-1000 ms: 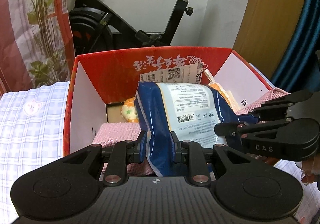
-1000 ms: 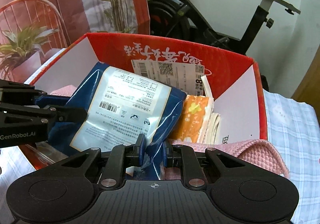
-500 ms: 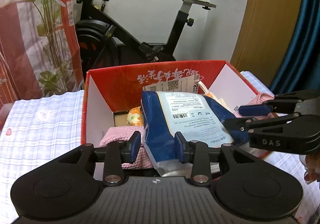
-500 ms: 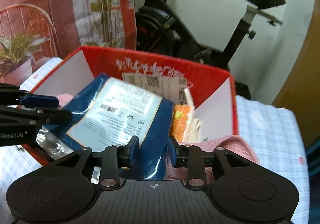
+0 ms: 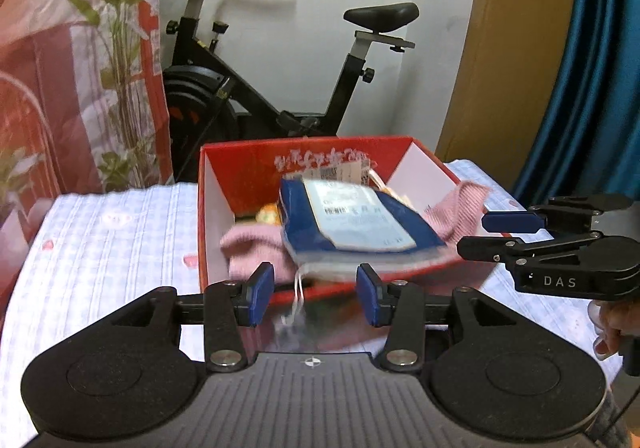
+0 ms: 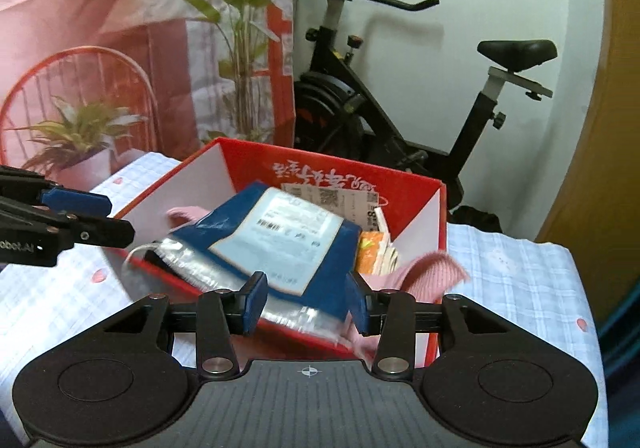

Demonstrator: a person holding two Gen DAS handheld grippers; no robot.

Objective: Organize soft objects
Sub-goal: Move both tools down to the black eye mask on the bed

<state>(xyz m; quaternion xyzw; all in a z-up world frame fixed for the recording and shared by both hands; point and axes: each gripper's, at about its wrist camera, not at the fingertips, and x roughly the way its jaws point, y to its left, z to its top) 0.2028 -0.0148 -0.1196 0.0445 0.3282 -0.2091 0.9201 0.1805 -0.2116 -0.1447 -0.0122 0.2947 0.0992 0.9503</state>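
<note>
The red cardboard box with white inner walls [image 5: 212, 203], at twelve o'clock on the checked cloth tabletop [image 5: 112, 232], holds the blue plastic pouch [image 5: 352, 219] atop pink knitted cloths [image 5: 252, 248]. Placing looks finished: left gripper [image 5: 316, 294] and right gripper [image 6: 306, 302], jaws opening, grasp nothing. Next comes fetching another soft item.

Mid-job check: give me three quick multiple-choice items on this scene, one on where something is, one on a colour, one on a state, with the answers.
1. Where does the blue packet lie?
A. in the red box
B. on the checked cloth
C. on the exercise bike

2. What colour is the knitted cloth draped over the box rim?
A. green
B. pink
C. black

3. How is the left gripper?
A. clamped on the packet
B. clamped on the cloth
C. holding nothing

Answers:
1 A, it rests on the box's contents.
2 B, pink knit shows at the rim.
3 C, its opening jaws are clear of the packet.
</note>
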